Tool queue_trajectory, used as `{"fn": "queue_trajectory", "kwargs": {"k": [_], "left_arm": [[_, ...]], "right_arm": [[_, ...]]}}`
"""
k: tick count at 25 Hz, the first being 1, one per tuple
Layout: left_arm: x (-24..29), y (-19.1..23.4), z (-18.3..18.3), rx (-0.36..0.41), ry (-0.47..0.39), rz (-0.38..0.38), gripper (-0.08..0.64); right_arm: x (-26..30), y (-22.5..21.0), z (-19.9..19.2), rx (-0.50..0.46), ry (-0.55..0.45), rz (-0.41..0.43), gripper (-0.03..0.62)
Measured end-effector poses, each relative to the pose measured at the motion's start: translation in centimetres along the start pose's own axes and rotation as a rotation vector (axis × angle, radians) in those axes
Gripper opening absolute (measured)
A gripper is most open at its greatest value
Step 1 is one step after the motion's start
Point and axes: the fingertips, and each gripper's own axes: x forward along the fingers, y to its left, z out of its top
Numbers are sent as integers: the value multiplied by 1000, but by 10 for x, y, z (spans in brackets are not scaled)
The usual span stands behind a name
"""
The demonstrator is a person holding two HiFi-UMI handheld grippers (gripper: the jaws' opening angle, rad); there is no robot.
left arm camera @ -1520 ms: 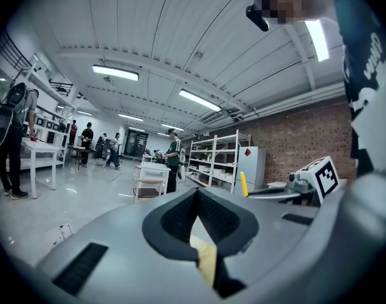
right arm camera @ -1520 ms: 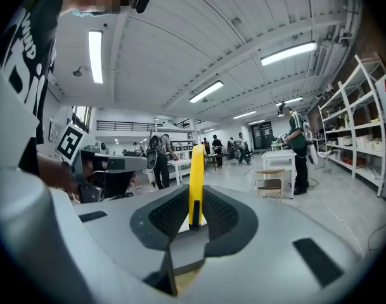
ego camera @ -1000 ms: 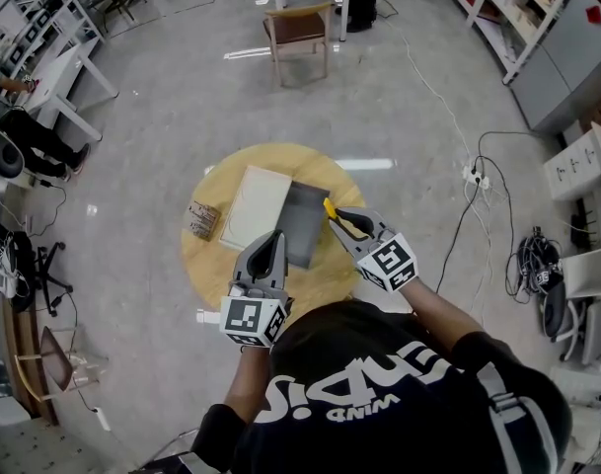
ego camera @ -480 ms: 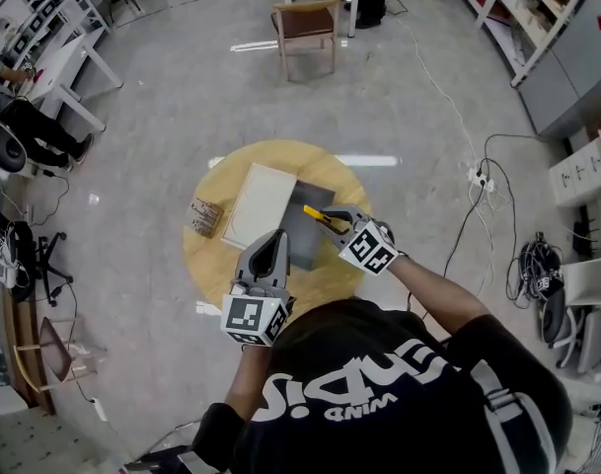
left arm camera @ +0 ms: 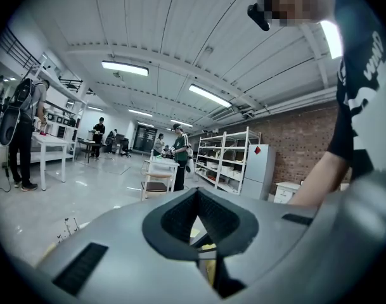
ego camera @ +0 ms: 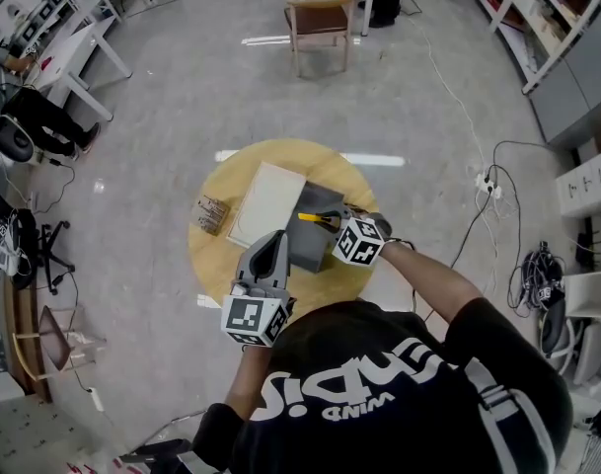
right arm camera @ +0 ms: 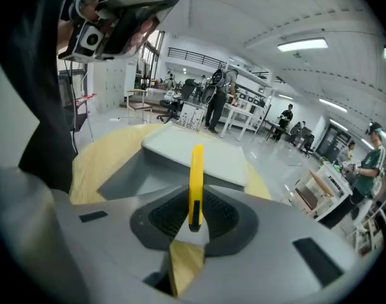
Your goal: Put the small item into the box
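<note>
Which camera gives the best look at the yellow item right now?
The right gripper view: the yellow item sits at the centre, clamped between the right hand-held gripper's jaws and pointing at the grey box. The head view shows it only as a small sliver over the box. The left gripper view doesn't clearly show it.

bright, even indoor light from ceiling strip lights, white glare streaks on the glossy floor, shadows short and soft, heavy fisheye bending at the edges — dark round vignette in both gripper views, the near jaws soft and out of focus
</note>
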Motion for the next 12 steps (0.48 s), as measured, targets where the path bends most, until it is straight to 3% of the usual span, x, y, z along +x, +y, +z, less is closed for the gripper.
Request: {"fn": "queue_trajectory", "kwargs": {"k": [12], "left_arm": [[6,17,0,-30,11,30,9]], "right_arm": [[34,2,-18,-173,125,130,58]]}}
